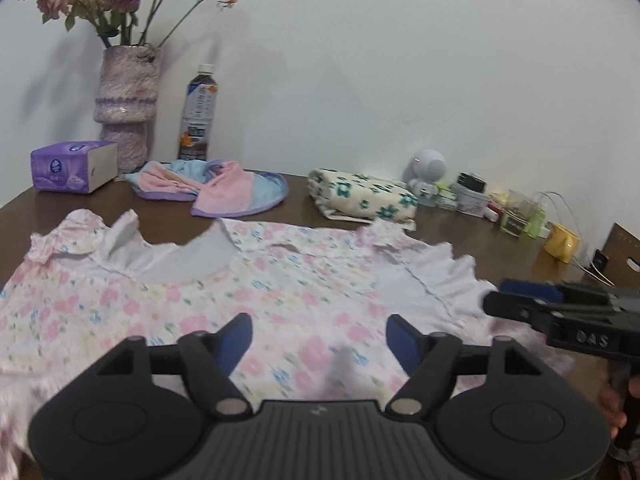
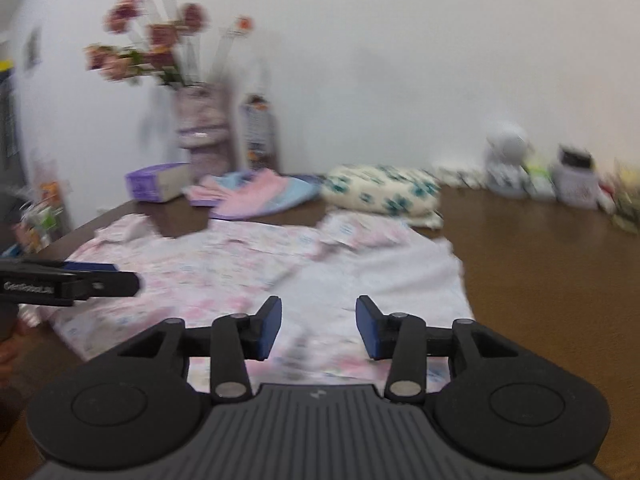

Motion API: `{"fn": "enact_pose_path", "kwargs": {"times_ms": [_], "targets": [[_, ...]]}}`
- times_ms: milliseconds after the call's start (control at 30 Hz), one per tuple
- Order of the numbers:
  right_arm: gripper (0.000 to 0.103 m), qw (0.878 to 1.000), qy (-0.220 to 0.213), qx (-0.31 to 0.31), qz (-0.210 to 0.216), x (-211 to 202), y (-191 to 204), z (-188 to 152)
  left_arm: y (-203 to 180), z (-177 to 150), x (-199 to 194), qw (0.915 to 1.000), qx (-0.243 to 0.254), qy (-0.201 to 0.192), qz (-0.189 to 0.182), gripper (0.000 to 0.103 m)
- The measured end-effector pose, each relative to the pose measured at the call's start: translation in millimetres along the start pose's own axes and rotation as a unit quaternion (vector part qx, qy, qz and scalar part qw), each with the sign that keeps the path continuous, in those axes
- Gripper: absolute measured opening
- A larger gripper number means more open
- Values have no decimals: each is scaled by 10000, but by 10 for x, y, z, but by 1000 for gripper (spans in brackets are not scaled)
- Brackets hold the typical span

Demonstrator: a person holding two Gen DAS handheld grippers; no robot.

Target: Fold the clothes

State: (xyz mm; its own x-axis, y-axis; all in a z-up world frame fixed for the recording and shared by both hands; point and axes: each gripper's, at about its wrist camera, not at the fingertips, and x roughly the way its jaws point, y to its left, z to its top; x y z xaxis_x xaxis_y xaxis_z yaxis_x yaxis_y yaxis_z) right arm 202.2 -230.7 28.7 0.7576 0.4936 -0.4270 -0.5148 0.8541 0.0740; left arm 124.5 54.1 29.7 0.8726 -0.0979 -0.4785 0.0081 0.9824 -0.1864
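Floral garment (image 1: pixel 248 292) flat on the table (image 2: pixel 540 248) — both grippers' fingers apart, gripping nothing.

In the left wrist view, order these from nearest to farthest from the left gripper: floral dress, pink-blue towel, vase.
1. floral dress, directly under the left gripper.
2. pink-blue towel, behind the dress, centre-left.
3. vase, far left, against the wall.

A white cotton garment (image 1: pixel 248 280) printed with pink and blue flowers lies on the brown wooden tabletop (image 1: pixel 480 240). A pink, blue and purple-edged cloth (image 1: pixel 224 190), a cream folded cloth with green flowers (image 1: pixel 364 196), a purple tissue pack (image 1: pixel 72 166) and a mottled lilac vase (image 1: pixel 126 104) stand behind.
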Motion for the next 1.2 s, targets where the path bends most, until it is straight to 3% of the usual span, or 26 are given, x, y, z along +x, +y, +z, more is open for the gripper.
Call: {"fn": "enact_pose_path", "kwargs": {"times_ms": [133, 267, 433, 633, 733, 900, 1200], "targets": [[49, 9995, 76, -175, 267, -5, 131, 6, -141, -73, 14, 9994, 276, 89, 186, 85], [57, 9975, 522, -176, 434, 107, 191, -34, -188, -137, 115, 9984, 316, 329, 327, 88], [70, 9961, 794, -265, 283, 209, 240, -97, -153, -184, 212, 9971, 197, 640, 373, 92], [82, 9933, 1042, -474, 144, 321, 300, -169, -185, -201, 232, 9967, 274, 704, 297, 103], [85, 9929, 1104, -416, 152, 346, 286, -166, -170, -201, 229, 9970, 225, 693, 251, 103], [102, 9914, 1251, -384, 72, 403, 278, -173, -130, -192, 221, 9977, 83, 649, 164, 103], [102, 9911, 1273, -380, 71, 407, 276, -174, -137, -191, 223, 9977, 91, 650, 173, 103]]}}
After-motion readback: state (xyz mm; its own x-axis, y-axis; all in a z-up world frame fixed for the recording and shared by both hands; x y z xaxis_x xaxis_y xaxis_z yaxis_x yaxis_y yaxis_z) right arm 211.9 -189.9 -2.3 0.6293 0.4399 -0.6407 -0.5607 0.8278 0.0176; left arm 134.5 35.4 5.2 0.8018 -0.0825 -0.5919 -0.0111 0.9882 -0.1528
